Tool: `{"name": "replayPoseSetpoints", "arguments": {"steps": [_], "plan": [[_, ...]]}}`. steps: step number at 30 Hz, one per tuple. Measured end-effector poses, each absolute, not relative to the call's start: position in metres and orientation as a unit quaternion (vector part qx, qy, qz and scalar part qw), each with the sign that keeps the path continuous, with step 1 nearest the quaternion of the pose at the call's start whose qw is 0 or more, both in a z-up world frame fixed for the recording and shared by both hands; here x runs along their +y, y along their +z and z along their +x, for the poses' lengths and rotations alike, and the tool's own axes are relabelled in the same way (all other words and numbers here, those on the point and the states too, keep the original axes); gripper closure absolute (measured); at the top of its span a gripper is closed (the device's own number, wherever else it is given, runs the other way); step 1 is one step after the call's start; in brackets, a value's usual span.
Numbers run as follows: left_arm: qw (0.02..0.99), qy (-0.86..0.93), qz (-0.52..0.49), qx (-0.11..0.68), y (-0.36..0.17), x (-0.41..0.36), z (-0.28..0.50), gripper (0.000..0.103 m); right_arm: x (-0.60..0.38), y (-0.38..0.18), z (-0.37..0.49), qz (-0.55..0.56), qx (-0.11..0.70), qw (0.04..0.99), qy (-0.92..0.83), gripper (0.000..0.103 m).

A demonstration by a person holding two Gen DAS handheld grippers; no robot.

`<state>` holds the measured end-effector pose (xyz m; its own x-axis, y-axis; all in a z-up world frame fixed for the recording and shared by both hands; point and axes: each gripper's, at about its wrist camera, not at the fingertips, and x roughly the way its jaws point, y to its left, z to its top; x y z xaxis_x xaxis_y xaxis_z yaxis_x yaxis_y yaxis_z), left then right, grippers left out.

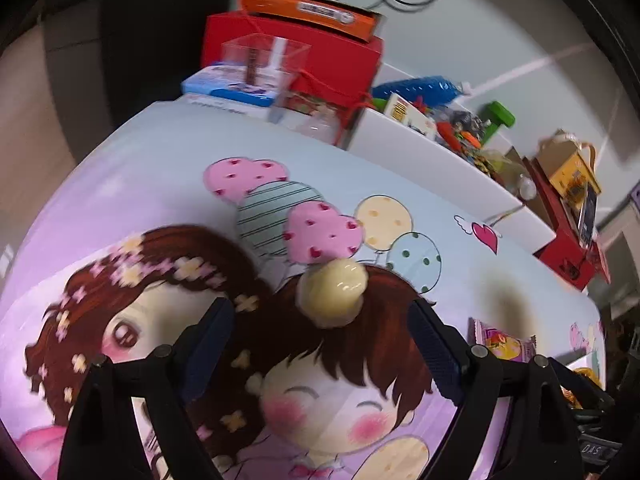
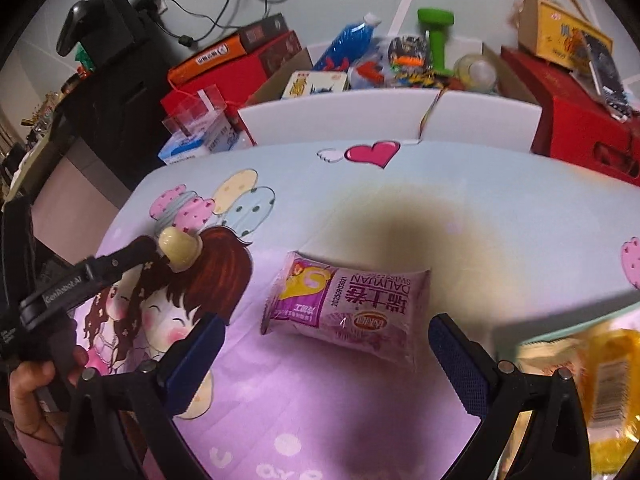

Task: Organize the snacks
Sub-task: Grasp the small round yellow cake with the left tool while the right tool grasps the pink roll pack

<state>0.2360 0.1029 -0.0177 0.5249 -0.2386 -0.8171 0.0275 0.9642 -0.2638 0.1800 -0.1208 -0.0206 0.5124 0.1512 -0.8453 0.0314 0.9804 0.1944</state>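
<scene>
A round pale-yellow wrapped snack [image 1: 332, 294] lies on the cartoon-print table cover [image 1: 168, 184], just ahead of my open left gripper [image 1: 320, 352], between the lines of its jaws. It also shows in the right wrist view [image 2: 179, 249], with the left gripper [image 2: 132, 256] reaching up to it. A purple Daliyuan snack pack [image 2: 344, 306] lies flat on the cover in front of my open right gripper [image 2: 326, 364]; it also shows in the left wrist view [image 1: 502, 344]. Both grippers are empty.
Yellow snack bags [image 2: 592, 392] sit at the right table edge. Behind the table stand a white box of toys [image 2: 384, 116], red boxes [image 2: 580, 120], a clear plastic container [image 1: 266, 64] and a blue-white box [image 1: 228, 86]. A dark cabinet [image 2: 108, 92] is at the left.
</scene>
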Motion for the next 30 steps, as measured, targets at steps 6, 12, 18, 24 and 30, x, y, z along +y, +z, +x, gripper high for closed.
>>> {"name": "replayPoseSetpoints", "arguments": {"steps": [6, 12, 18, 24, 30], "plan": [[0.868, -0.081, -0.051, 0.487, -0.028, 0.071, 0.254, 0.018, -0.121, -0.036, 0.195, 0.093, 0.503, 0.858, 0.035, 0.0], [0.865, -0.076, -0.035, 0.496, -0.042, 0.064, 0.259, 0.049, -0.109, -0.046, 0.204, 0.047, 0.508, 0.86, 0.028, 0.0], [0.868, -0.068, -0.041, 0.49, -0.044, 0.068, 0.259, 0.064, -0.109, -0.052, 0.205, 0.033, 0.507, 0.861, 0.019, 0.001], [0.867, -0.069, -0.038, 0.491, -0.043, 0.063, 0.254, 0.064, -0.114, -0.046, 0.2, 0.043, 0.501, 0.864, 0.012, 0.018], [0.861, -0.074, -0.049, 0.5, -0.039, 0.057, 0.24, 0.064, -0.113, -0.038, 0.189, 0.052, 0.499, 0.865, 0.014, 0.021]]}}
